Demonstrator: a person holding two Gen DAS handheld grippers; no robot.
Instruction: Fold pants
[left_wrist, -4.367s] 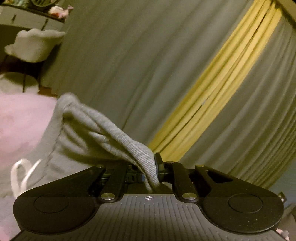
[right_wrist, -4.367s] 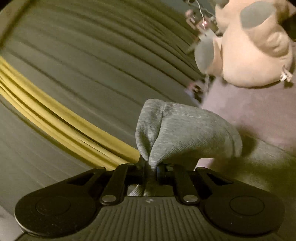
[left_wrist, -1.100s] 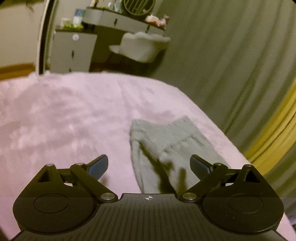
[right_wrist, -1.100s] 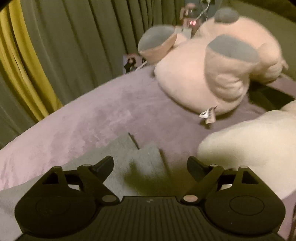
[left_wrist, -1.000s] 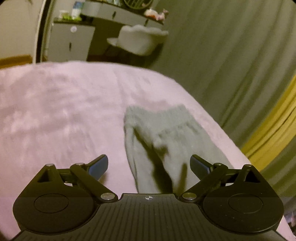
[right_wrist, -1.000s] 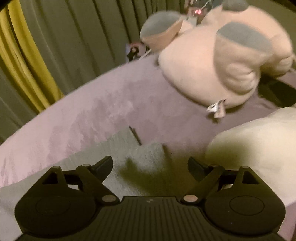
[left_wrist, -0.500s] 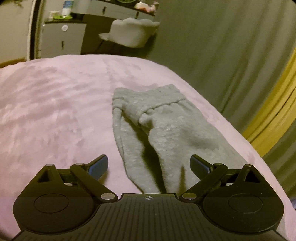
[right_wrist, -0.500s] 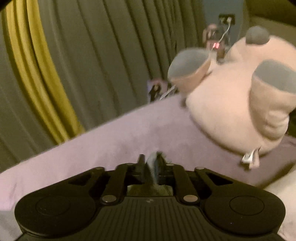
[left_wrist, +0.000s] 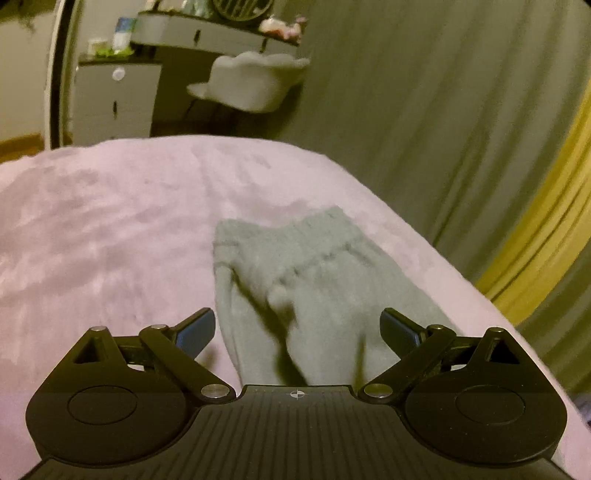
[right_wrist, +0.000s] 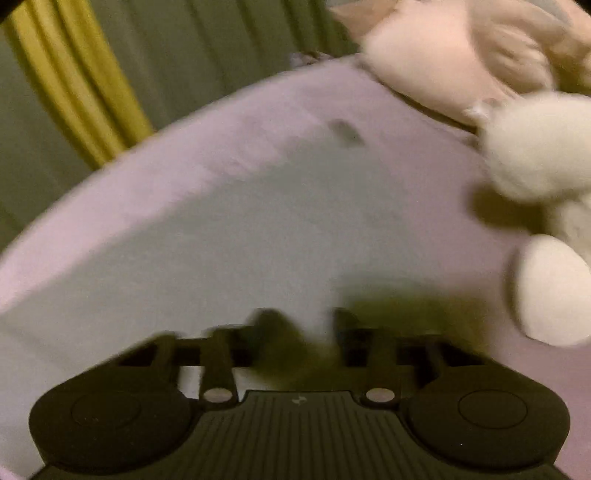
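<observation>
Pants: the grey pants (left_wrist: 314, 280) lie flat on my pink bed (left_wrist: 110, 229), waistband away from me.
Left gripper (left_wrist: 297, 328): spread wide above the pants, holding nothing.
Right gripper (right_wrist: 301, 325): blurred over the grey cloth; I cannot tell its state.
Beyond: plush toy (right_wrist: 443, 55), curtain (left_wrist: 424, 110).

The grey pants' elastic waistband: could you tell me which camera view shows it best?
The left wrist view: the pants lie flat on the pink bedspread with the gathered waistband at the far end. The right wrist view is motion-blurred and shows only plain grey cloth.
</observation>
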